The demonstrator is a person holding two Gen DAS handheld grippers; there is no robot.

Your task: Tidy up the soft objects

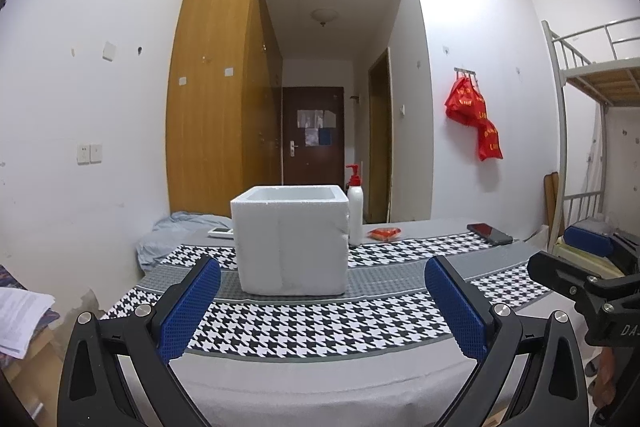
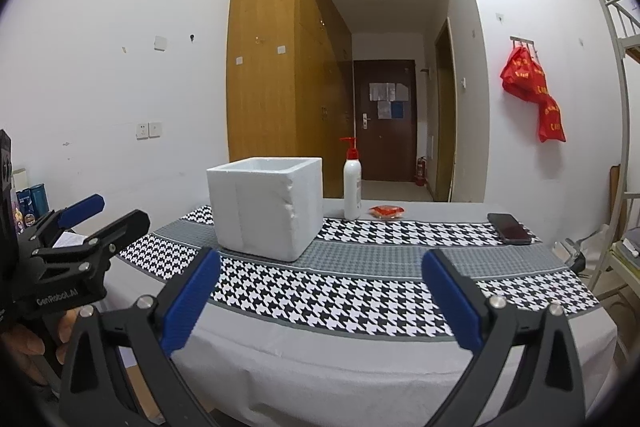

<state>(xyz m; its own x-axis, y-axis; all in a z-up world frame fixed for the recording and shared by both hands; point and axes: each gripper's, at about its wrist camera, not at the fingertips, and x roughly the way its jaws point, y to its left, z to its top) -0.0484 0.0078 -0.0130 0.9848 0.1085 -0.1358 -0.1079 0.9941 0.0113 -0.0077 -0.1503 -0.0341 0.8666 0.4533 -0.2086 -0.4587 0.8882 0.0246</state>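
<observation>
Across the checkered table [image 1: 320, 331], the red packet [image 2: 386, 211] lies far right, nearer the right gripper [image 2: 320, 301]; both grippers spread, empty.

"GenRobot.AI" printed in pale letters on the black body of the left gripper [image 2: 86, 223], seen at about 8 o'clock in the right wrist view. "DA" legible, the rest cut off, on the black body of the right gripper [image 1: 568, 275] at 4 o'clock in the left wrist view. Yellow characters on the red bags [image 1: 474, 115] at 2 o'clock, too blurred to read. Papers on the dark door [image 2: 386, 99] unreadable.
</observation>
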